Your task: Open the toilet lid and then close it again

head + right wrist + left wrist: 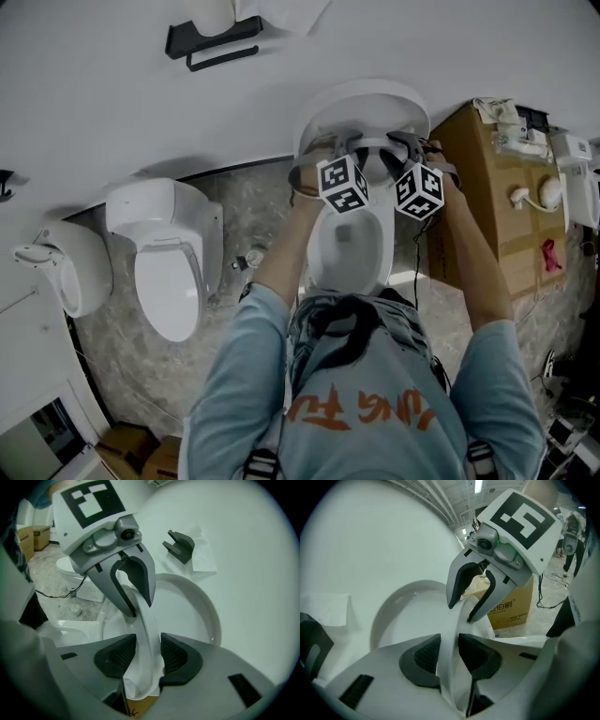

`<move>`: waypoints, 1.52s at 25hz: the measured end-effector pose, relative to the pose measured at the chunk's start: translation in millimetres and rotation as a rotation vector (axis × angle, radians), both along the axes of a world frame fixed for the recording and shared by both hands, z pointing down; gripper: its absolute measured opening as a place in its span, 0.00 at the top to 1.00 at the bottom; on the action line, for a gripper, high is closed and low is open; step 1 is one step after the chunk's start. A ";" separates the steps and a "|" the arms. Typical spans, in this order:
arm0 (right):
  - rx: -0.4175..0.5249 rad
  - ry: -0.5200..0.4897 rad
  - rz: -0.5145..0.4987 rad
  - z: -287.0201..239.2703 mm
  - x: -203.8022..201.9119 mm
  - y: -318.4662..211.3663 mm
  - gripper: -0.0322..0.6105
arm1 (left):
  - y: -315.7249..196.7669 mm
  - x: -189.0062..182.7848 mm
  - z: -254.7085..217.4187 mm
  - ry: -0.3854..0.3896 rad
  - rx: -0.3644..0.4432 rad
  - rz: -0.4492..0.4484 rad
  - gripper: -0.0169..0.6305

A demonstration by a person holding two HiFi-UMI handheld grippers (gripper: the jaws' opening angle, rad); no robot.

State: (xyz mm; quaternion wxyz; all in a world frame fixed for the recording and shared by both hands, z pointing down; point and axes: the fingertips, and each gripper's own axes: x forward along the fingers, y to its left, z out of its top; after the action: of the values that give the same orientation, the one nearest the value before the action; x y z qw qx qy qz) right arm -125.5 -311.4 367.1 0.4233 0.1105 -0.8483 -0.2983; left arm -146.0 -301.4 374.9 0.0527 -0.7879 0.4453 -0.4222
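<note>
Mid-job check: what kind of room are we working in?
Probably a mock-up restroom in a workshop: the toilet and a second toilet stand unpartitioned side by side, a cardboard box sits next to them, a paper holder hangs on the wall.

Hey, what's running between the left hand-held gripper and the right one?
The curved white rim of the toilet lid. In the left gripper view it runs from the left hand-held gripper up to the right hand-held gripper; both clamp it.

Toilet bowl (352,248) partly behind person's torso (375,394)
</note>
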 end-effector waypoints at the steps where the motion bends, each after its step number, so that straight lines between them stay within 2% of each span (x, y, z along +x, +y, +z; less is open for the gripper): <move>1: 0.000 0.001 -0.024 -0.7 4.1 5.2 0.67 | 3.9 3.5 -0.3 -0.003 -0.009 -0.008 0.78; 6: -0.011 -0.024 -0.109 -8.1 18.1 26.7 0.72 | 24.3 15.3 -3.1 -0.024 -0.047 -0.062 0.78; 8: -0.020 -0.048 -0.133 -13.0 23.2 33.3 0.79 | 32.7 20.0 -4.4 -0.036 -0.055 -0.081 0.78; 11: -0.039 -0.076 -0.175 -14.7 33.2 49.2 0.80 | 48.2 29.3 -3.4 -0.055 -0.067 -0.107 0.78; 17: -0.060 -0.106 -0.275 -10.3 53.5 89.8 0.80 | 84.6 47.2 2.3 -0.079 -0.100 -0.166 0.78; 20: -0.120 -0.128 -0.325 -5.1 66.4 114.1 0.79 | 106.6 58.8 7.3 -0.102 -0.122 -0.188 0.77; 23: -0.163 -0.141 -0.378 5.3 81.7 141.5 0.79 | 133.4 72.8 16.8 -0.144 -0.149 -0.205 0.78; 25: -0.192 -0.142 -0.406 14.9 92.0 161.1 0.79 | 152.4 81.8 26.6 -0.199 -0.174 -0.206 0.79; 29: -0.228 -0.113 -0.484 37.9 116.0 204.2 0.79 | 194.7 105.2 50.3 -0.260 -0.225 -0.215 0.79; 34: -0.224 -0.078 -0.546 68.7 140.0 252.1 0.77 | 242.6 128.4 81.8 -0.322 -0.290 -0.240 0.77; 38: -0.252 -0.061 -0.564 96.5 155.3 285.0 0.75 | 278.0 145.3 109.8 -0.326 -0.367 -0.235 0.74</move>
State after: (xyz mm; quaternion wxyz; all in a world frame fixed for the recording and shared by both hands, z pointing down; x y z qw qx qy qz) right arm 29.8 -26.4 463.6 0.3086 -0.1738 -0.8881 -0.2930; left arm -0.7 -23.4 484.7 -0.0692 -0.6487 0.4352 -0.6204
